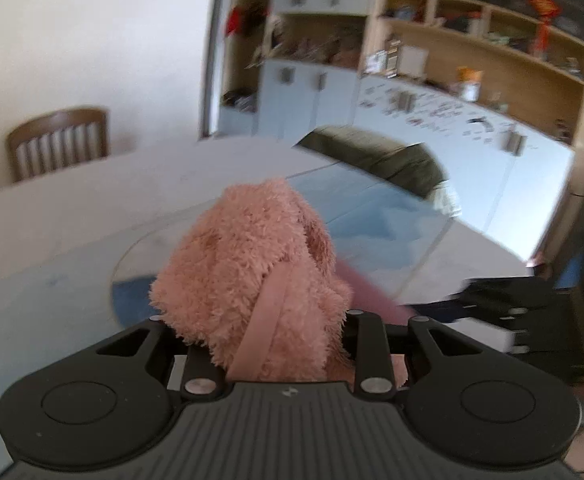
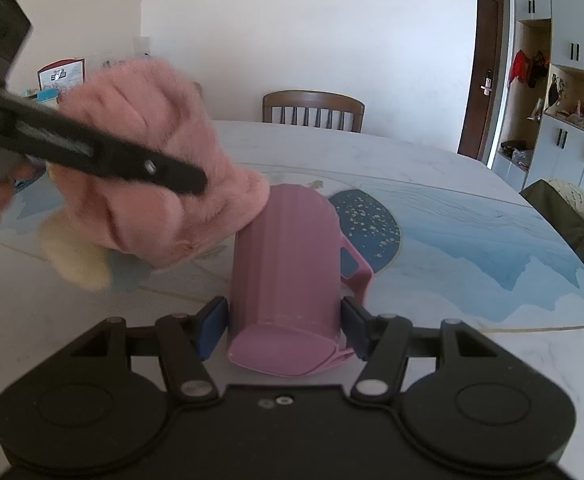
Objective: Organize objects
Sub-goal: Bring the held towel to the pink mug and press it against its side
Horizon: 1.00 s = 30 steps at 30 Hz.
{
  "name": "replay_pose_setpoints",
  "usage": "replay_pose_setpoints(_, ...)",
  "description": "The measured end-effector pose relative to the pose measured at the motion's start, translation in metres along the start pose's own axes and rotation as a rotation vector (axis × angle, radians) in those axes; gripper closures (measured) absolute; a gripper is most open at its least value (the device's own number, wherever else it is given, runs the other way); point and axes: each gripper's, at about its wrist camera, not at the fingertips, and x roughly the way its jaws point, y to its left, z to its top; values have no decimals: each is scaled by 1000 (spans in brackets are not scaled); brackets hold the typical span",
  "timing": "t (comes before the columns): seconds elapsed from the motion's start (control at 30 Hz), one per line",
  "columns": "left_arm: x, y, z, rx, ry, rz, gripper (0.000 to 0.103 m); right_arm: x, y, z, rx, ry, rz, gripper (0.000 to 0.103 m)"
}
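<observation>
My left gripper point(image 1: 268, 332) is shut on a fluffy pink plush toy point(image 1: 252, 276) and holds it above the table. In the right wrist view the same toy point(image 2: 152, 160) hangs at the mouth of a pink plastic mug point(image 2: 288, 264), with the left gripper's black finger point(image 2: 132, 160) across it. My right gripper point(image 2: 284, 320) is shut on the mug near its base; the mug is tipped, mouth facing away, handle to the right. The mug's edge point(image 1: 367, 292) shows behind the toy in the left wrist view.
A round marble table point(image 2: 451, 208) with a blue painted pattern holds a cream fluffy thing point(image 2: 76, 256) at the left. A wooden chair point(image 2: 311, 110) stands at the far side. Cabinets and shelves point(image 1: 471, 60) line the wall. A sofa point(image 1: 375, 156) is beyond the table.
</observation>
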Motion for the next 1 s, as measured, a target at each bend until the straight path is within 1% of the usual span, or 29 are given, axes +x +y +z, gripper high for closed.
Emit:
replay_pose_setpoints(0.13,-15,-30,10,70,-41,-94,74,1,-1,0,-1,1,3,42)
replay_pose_setpoints(0.2,-12,-44,11,104,-31,-130,74,2,0,0,-2,0,1,42)
replay_pose_setpoints(0.27,-4,-55,10,138,-10,-140,74,2,0,0,0,1,0,42)
replay_pose_setpoints(0.5,33,-55,5,140,66,-114,74,4,1,2,0,10,-7,43)
replay_pose_setpoints(0.6,38,-52,4,140,55,-108,74,6,1,3,4,10,-15,43)
replay_pose_setpoints(0.8,42,-42,5,117,43,-48,74,6,3,2,3,10,-15,43)
replay_pose_setpoints(0.87,42,-36,5,109,39,-17,74,5,2,1,4,11,-14,43)
replay_pose_setpoints(1.0,45,-21,7,58,43,13,74,3,2,1,4,13,-17,43)
